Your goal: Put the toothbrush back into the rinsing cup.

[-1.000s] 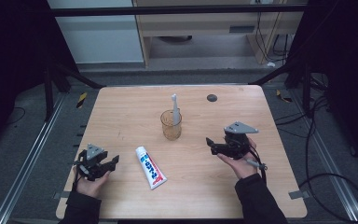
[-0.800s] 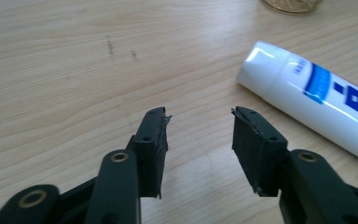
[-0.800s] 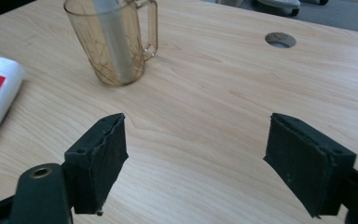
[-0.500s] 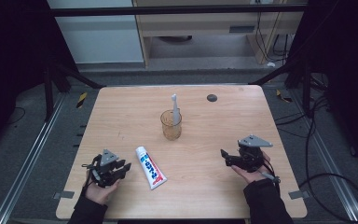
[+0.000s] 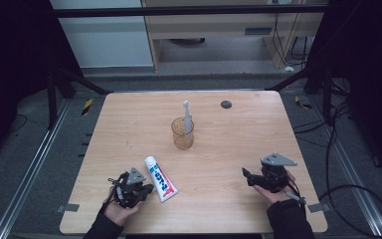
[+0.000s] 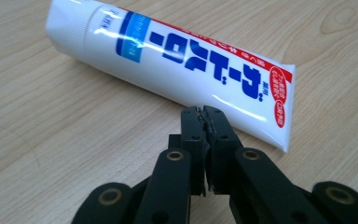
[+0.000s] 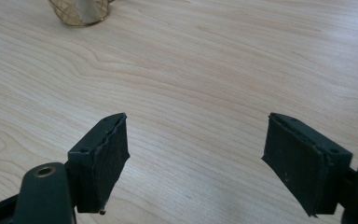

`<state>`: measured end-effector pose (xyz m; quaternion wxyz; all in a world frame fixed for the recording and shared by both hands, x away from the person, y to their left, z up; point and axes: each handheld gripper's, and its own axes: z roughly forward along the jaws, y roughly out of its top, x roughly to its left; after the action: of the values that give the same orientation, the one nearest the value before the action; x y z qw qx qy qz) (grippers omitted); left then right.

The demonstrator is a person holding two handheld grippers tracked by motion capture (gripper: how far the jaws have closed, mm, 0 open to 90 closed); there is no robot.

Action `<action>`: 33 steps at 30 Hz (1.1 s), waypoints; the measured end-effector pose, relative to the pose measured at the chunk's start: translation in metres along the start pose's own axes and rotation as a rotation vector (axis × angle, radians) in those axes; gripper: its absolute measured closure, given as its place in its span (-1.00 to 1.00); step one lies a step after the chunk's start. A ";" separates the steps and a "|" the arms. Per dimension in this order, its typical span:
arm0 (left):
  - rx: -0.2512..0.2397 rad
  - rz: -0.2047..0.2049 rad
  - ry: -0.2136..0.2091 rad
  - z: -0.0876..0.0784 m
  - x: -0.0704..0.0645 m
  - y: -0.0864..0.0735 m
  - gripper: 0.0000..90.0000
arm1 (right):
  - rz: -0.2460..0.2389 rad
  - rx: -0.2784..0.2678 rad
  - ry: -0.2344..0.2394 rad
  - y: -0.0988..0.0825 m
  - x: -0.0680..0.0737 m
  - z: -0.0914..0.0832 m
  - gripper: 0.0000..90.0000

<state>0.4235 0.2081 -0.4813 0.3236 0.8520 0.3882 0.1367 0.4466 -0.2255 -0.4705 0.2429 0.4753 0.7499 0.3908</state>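
A white toothpaste tube (image 5: 160, 178) with blue and red print lies flat near the table's front, cap pointing away from me. My left gripper (image 5: 148, 189) sits just left of the tube's flat end. In the left gripper view its jaws have just been closing and now meet, the left gripper (image 6: 204, 112) empty and its tip a little short of the tube (image 6: 177, 70). My right gripper (image 5: 246, 175) rests low at the front right. In the right gripper view that gripper (image 7: 196, 140) is open over bare wood.
An amber glass cup (image 5: 182, 133) stands mid-table with a white toothbrush (image 5: 186, 113) upright in it; its base (image 7: 81, 11) shows far ahead of the right gripper. A small dark disc (image 5: 226, 104) lies near the far edge. The wooden table (image 5: 129, 124) has dark floor around it.
The left gripper moved right and nearer, up to the tube's flat end, and its jaws closed. The right gripper drew back toward the front right and sank lower.
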 end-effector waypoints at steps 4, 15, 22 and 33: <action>0.009 0.012 -0.015 0.002 -0.004 0.001 0.97 | 0.013 0.002 -0.006 -0.001 -0.002 0.000 -0.54; 0.010 0.032 -0.034 0.007 -0.009 0.004 0.98 | 0.001 0.011 -0.015 -0.002 -0.004 0.003 -0.54; 0.025 0.044 -0.031 0.007 -0.009 0.004 0.99 | 0.004 0.014 -0.018 -0.004 -0.005 0.004 -0.54; 0.018 0.045 -0.030 0.009 -0.009 0.006 0.99 | 0.002 0.018 -0.024 -0.004 -0.005 0.005 -0.55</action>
<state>0.4254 0.1944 -0.4842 0.3186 0.8652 0.3655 0.1275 0.4503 -0.2297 -0.4769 0.2474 0.4827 0.7499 0.3787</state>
